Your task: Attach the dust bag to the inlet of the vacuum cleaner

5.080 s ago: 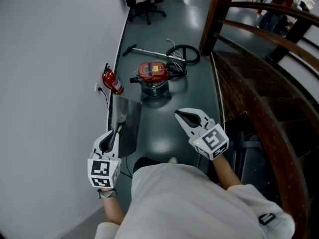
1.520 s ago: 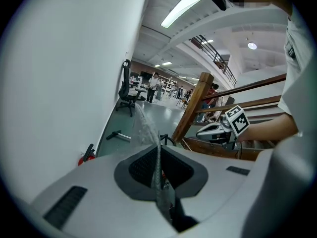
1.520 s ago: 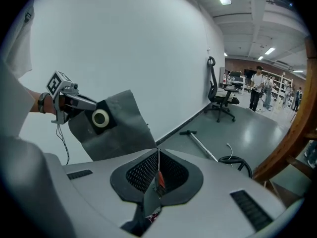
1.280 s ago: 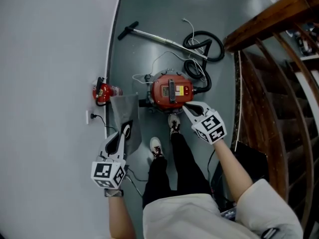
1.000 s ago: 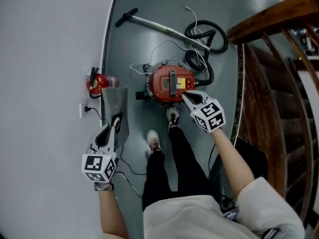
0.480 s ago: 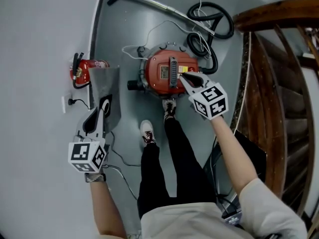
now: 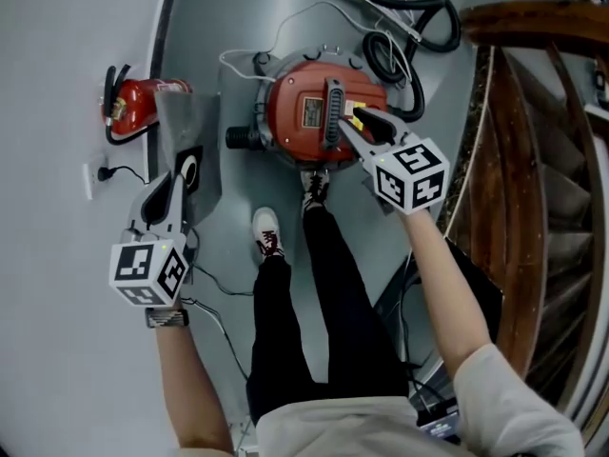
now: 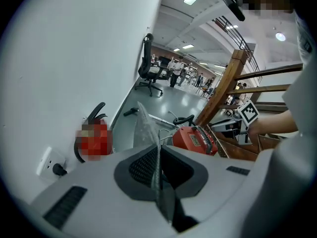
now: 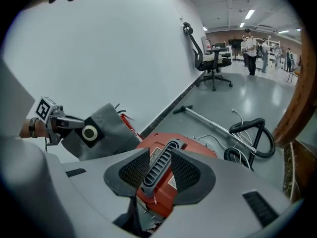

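Note:
The red vacuum cleaner (image 7: 300,112) stands on the floor in front of the person's feet, with a grey carry handle (image 7: 330,93) across its lid and a black port (image 7: 238,139) on its left side. My right gripper (image 7: 352,120) hovers over the lid. Its jaws have just been opening, and in the right gripper view (image 9: 159,170) the handle (image 9: 166,155) shows between the parted pads, apart from them. My left gripper (image 7: 181,171) is shut on the grey dust bag (image 7: 190,127), left of the vacuum. The bag's thin edge (image 8: 146,130) runs up between the jaws.
A red fire extinguisher (image 7: 143,98) and a wall socket with a plug (image 7: 92,172) are by the wall on the left. The black hose (image 7: 409,17) and a white cord lie behind the vacuum. A wooden stair railing (image 7: 533,112) runs along the right. The person's shoes (image 7: 268,236) are close to the vacuum.
Both grippers have sunk toward the floor and the vacuum looks larger. The right gripper has come over the lid handle. The left gripper still holds the bag.

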`<state>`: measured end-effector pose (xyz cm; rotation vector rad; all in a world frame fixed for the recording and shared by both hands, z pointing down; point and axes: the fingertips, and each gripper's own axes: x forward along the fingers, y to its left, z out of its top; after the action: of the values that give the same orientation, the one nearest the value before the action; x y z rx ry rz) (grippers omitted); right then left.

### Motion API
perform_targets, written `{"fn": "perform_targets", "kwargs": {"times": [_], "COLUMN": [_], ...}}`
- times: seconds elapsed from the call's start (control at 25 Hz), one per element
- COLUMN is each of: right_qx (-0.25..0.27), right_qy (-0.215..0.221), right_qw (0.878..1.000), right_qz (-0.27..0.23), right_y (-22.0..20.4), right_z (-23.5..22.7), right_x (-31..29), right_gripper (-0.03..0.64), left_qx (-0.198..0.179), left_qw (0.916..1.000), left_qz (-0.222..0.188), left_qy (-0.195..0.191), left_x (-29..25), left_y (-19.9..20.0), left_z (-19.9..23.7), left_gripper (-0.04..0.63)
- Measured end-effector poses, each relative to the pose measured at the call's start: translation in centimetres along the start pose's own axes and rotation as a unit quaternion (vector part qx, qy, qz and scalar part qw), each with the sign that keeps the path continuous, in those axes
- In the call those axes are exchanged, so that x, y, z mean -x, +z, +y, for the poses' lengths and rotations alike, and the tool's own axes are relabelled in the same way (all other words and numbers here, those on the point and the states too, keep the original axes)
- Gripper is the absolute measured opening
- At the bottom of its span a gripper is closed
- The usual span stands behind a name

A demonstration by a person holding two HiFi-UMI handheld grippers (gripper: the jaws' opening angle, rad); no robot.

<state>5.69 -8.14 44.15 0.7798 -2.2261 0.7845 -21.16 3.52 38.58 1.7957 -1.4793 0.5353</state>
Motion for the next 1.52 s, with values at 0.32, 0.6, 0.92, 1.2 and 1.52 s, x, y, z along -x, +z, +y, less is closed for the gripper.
{"fn": "perform_targets", "kwargs": {"times": [0.32, 0.6, 0.92, 1.2, 1.52], "right_qx": [-0.074, -0.081, -0.086, -0.099, -0.070], "right_qy": [0.033, 0.041, 0.051, 0.053, 0.023], "right_qw": [0.997, 0.996, 0.995, 0.993, 0.996], "right_qz": [-0.008, -0.007, -0.009, -0.022, -0.048], "right_y": [-1.3, -2.3, -3.2, -3.5, -3.4], "right_z": [-0.5, -0.1, 0.2, 0.8, 0.9], "right_x": [-1.6, -3.0, -4.5, -5.7, -5.8], "right_gripper": [0.166, 0.181, 0.198, 0.198, 0.199], "left_qx": [-0.017, -0.006, 0.005, 0.013, 0.057], "left_qw": [0.9990, 0.9984, 0.9977, 0.9972, 0.9957], "left_qz": [0.037, 0.055, 0.068, 0.074, 0.069], "left_qy": [0.018, 0.010, 0.000, 0.005, 0.025], "left_x": [-2.7, -5.7, -8.3, -9.9, -11.8], "left_y": [-3.3, -5.5, -6.8, -7.5, -8.3], "left_z": [1.2, 1.1, 0.9, 1.2, 2.1], "left_gripper": [0.025, 0.025, 0.025, 0.025, 0.025]}}
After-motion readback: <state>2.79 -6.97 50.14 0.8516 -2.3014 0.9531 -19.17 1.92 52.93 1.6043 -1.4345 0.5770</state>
